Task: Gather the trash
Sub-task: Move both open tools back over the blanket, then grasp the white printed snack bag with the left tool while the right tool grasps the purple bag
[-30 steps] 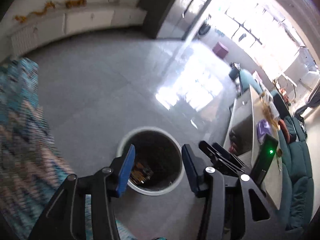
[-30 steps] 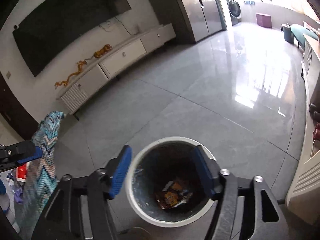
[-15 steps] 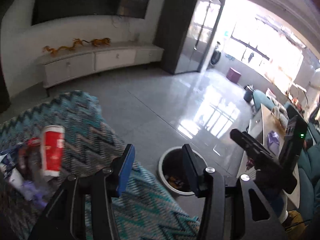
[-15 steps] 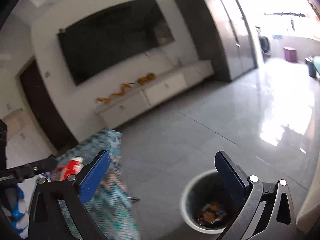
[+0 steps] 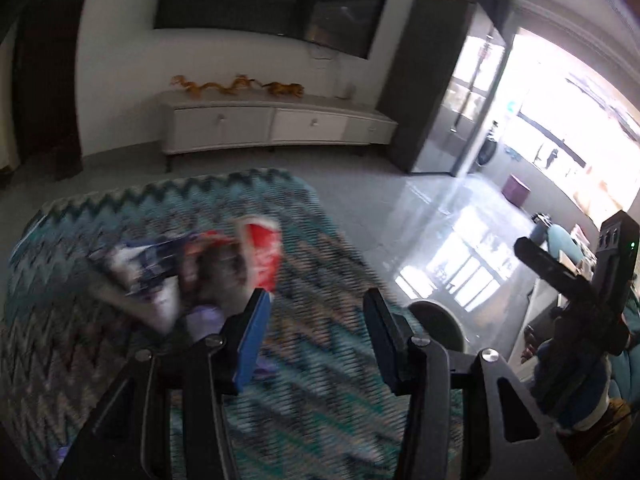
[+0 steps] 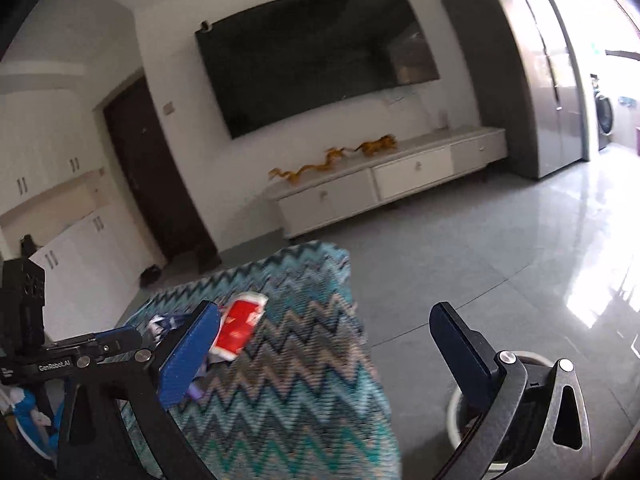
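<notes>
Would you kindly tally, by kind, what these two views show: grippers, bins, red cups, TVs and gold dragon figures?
Grippers: 2, the left gripper and the right gripper, both with nothing between the jaws
Bins: 1, the bin on the floor
Red cups: 1, the cup on the zigzag cloth
TVs: 1, the TV
Dragons: 1, the dragon
Total: 6

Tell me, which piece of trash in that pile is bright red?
The crushed red cup at the pile's right edge on the zigzag cloth; the wrappers beside it look white, blue and purple.
</notes>
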